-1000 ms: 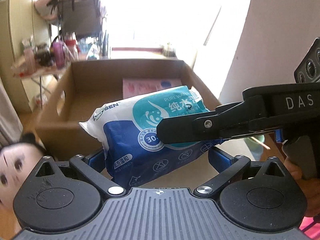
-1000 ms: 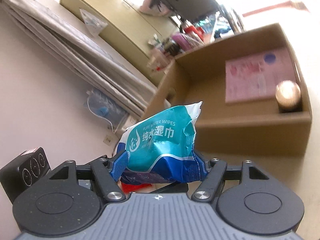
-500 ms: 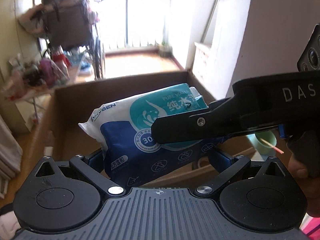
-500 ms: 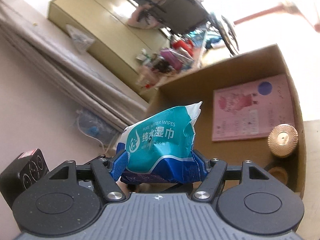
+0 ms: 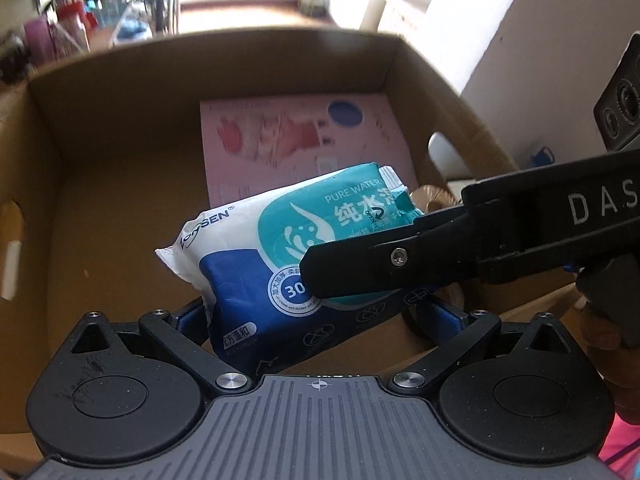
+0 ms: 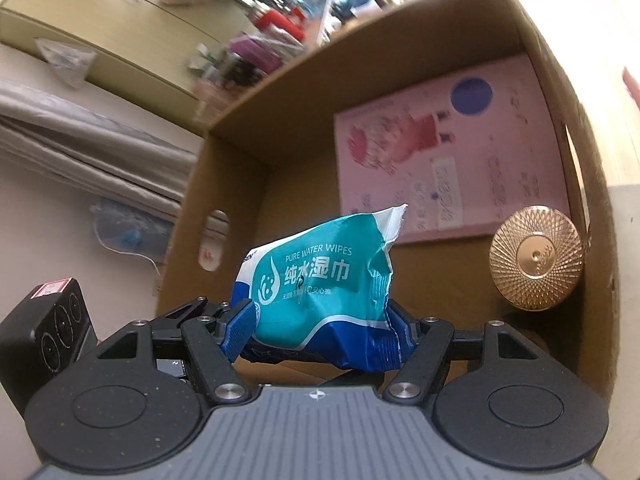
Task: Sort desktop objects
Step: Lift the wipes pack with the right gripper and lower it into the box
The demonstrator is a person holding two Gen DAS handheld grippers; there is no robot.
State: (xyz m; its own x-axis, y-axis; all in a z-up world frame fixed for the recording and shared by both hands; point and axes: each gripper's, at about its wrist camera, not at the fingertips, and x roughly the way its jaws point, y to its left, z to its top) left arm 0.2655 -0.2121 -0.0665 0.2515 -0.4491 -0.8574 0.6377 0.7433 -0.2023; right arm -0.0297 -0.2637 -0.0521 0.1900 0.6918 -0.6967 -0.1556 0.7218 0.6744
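Wet wipes pack [image 6: 320, 292], teal, blue and white, is clamped between the blue pads of the right gripper [image 6: 320, 326], held by its lower end, top edge sticking up and crumpled. Same pack [image 5: 280, 252] in the left wrist view sits between the blue fingers of the left gripper [image 5: 316, 316] too; the left blue finger [image 5: 190, 316] is against the pack's side, the right one looks partly hidden, so the left gripper appears closed on the pack as well, contact on the right side hard to confirm. The right gripper [image 5: 360, 276] crosses in from the right in that view, its black finger lying over the front of the pack, a person's hand [image 5: 600, 328] on its handle at the frame edge.

The pack hangs above the open cardboard box [image 5: 100, 160], not touching its floor. On the box floor lies a flat pink printed packet [image 5: 304, 140] with a blue dot, against the far wall. A gold ribbed round lid [image 6: 536, 258] stands in the box's near right corner, just beside the pink packet [image 6: 452, 152]. Box [image 6: 228, 184] has an oval handle cutout in its side wall.

Beyond the box: blurred clutter of bottles [image 5: 60, 28], a yellowish cabinet [image 6: 120, 28], a bright window area.
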